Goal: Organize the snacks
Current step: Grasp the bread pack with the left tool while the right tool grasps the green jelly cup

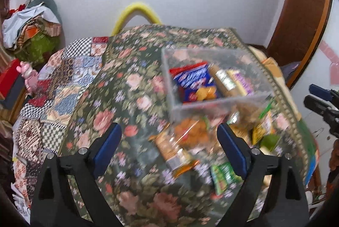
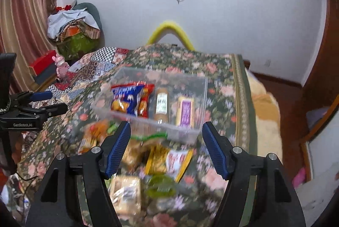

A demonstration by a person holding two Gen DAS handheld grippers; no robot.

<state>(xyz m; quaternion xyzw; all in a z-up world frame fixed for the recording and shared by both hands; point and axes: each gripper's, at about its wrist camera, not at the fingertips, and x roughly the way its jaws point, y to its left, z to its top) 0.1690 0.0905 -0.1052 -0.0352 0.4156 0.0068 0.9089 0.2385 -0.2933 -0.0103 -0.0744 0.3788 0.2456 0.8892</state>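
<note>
Both rigs look the same: the left gripper (image 1: 169,146) and right gripper (image 2: 166,148) are chunky matte-black plastic with triangular cutouts, silver round screws at the pivots, and ribbed blue pads (image 2: 118,148). White "GenRobot.AI" lettering (image 2: 22,125) sits on the left one's side.

A clear, smooth plastic box (image 2: 148,118) holds glossy foil packets (image 2: 125,99); woven floral cloth (image 2: 220,70) covers the table.

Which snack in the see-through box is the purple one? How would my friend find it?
Find the table with the flowery cloth, then the clear plastic box on it. Four snacks lie side by side in the box; the purple one is at the right end, beside a brown bottle. It alone has a purple label on pale yellow.
</note>
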